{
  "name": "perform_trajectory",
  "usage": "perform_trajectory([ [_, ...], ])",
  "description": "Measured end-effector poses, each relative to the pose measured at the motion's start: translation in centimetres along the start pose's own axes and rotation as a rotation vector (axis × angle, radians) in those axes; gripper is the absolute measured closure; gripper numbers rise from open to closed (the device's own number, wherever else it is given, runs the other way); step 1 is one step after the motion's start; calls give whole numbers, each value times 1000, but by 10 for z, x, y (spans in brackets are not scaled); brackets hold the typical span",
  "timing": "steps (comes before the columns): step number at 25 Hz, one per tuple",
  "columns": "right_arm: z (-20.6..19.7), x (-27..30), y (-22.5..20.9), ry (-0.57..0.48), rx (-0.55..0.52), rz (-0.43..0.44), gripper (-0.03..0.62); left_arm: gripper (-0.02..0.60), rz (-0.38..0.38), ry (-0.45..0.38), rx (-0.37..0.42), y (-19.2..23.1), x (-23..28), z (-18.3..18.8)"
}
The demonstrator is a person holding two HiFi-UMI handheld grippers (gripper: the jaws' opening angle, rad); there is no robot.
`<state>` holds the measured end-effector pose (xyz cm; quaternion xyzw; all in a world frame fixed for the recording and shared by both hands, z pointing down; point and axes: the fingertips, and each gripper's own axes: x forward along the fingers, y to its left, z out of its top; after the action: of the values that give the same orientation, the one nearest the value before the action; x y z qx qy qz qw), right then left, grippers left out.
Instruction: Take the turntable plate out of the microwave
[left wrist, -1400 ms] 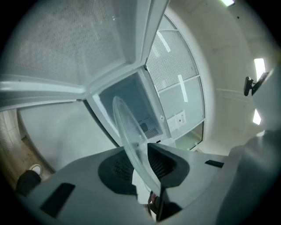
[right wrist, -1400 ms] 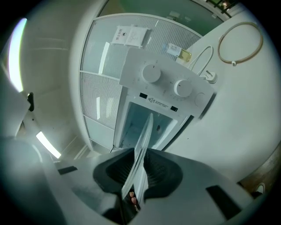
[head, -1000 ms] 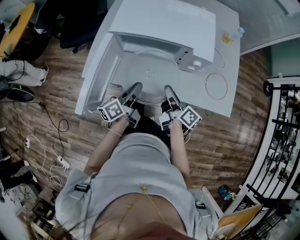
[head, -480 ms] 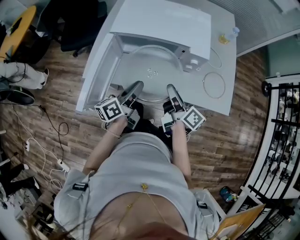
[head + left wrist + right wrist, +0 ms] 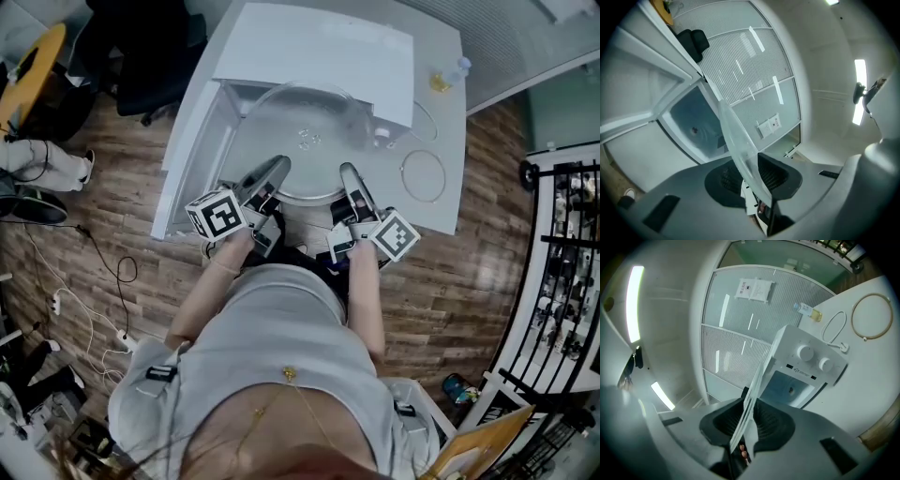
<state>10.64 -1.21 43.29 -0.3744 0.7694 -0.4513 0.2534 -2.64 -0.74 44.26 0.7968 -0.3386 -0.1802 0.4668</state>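
Now the glass turntable plate, clamped at its near rim by the left gripper and right gripper, has been raised higher than a moment ago, above the open microwave, so removal is judged nearly done.

Clear glass turntable plate, wood-plank floor

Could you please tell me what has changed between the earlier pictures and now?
The left tool and right tool have raised the turntable plate, which now overlaps the top front edge of the microwave. Unchanged: both tools stay clamped on its near rim, the microwave door is open, the ring lies on the table.
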Motion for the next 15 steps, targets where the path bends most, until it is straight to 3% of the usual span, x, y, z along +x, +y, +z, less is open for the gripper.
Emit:
perform_trajectory([
  [15,43,50,-12,-31,-1,-28,523,481,-19,49,12,10,51,49],
])
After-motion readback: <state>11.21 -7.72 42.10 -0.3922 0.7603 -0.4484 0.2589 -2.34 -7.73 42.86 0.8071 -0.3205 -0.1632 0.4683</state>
